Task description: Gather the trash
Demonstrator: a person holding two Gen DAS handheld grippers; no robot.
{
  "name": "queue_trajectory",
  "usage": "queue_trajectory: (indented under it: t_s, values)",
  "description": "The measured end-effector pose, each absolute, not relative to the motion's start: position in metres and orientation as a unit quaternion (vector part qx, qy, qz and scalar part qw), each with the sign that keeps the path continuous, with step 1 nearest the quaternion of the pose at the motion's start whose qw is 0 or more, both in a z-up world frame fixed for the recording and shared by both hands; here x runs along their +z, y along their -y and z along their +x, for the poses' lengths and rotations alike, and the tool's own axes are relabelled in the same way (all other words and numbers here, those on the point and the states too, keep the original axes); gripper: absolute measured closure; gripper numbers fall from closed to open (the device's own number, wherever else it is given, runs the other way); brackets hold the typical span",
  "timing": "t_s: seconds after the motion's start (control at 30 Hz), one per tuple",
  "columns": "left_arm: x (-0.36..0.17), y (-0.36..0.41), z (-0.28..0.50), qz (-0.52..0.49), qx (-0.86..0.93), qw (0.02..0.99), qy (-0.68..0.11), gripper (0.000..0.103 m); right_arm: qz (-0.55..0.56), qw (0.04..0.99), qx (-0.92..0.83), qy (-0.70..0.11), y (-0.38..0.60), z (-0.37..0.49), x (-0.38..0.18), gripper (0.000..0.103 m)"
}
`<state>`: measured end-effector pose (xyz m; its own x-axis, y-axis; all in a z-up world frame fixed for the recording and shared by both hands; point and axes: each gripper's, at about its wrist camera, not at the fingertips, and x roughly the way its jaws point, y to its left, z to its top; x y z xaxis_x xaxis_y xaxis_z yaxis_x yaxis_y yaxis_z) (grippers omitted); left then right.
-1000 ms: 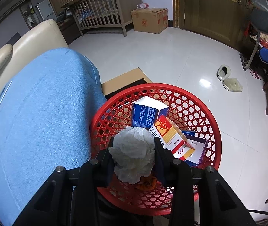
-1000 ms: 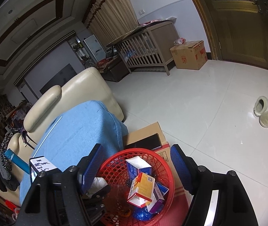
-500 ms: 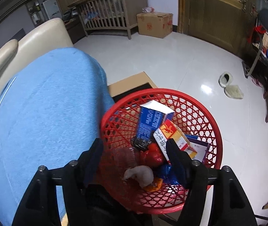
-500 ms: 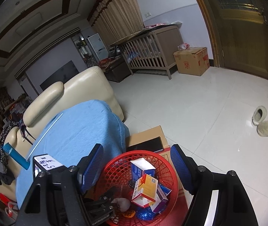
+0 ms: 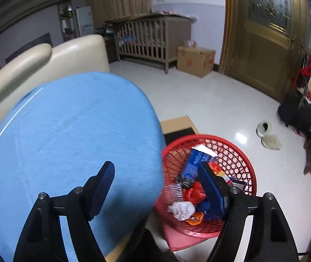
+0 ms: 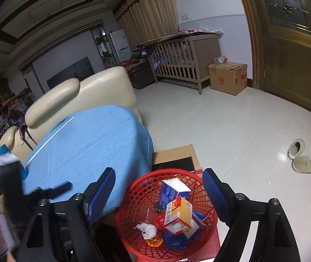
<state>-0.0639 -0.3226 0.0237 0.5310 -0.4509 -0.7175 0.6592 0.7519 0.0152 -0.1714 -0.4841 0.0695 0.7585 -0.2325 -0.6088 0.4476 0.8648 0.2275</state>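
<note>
1. Since a second ago the crumpled white paper wad (image 5: 181, 210) has left the left gripper (image 5: 155, 183) and lies in the red mesh basket (image 5: 240, 159), below and right of its jaws, which are opening, nothing between them.
2. Right gripper (image 6: 156, 187): jaws opening, empty; the basket sits directly ahead and below, the wad (image 6: 147, 229) low between the jaws.
3. Judgement: no loose trash shows on the blue cloth (image 5: 68, 131); the next target cannot be told.

The left gripper (image 5: 155, 185) angles downward, its blue-padded jaws spreading wider — nothing sits between them. The right gripper (image 6: 157, 192) tilts down likewise (somewhat less steeply), its jaws also opening, pads clear of any object. In the right wrist view, the left gripper's dark frame shows blurred at lower left.
</note>
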Motion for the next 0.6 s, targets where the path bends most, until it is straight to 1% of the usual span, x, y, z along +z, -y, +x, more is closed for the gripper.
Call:
queue_trajectory:
  t_s: [0.13,0.37,0.43,0.6]
  values:
    - [0.035,0.289,-0.065,0.127,-0.309,0.878,-0.343,0.02,0.171,0.913,-0.197,-0.315,0.464,-0.162,0.046,0.017]
    - [0.032,0.244,-0.061,0.098,-0.288,0.888,-0.346,0.02,0.155,0.895,-0.219,-0.356,0.429,-0.148,0.009,0.016]
    - [0.031,0.233,-0.058,0.089,-0.287,0.888,-0.349,0.02,0.14,0.896,-0.227,-0.355,0.414,-0.147,0.004,0.016]
    - [0.029,0.211,-0.057,0.069,-0.282,0.89,-0.35,0.018,0.121,0.904,-0.252,-0.322,0.382,-0.16,-0.001,0.016]
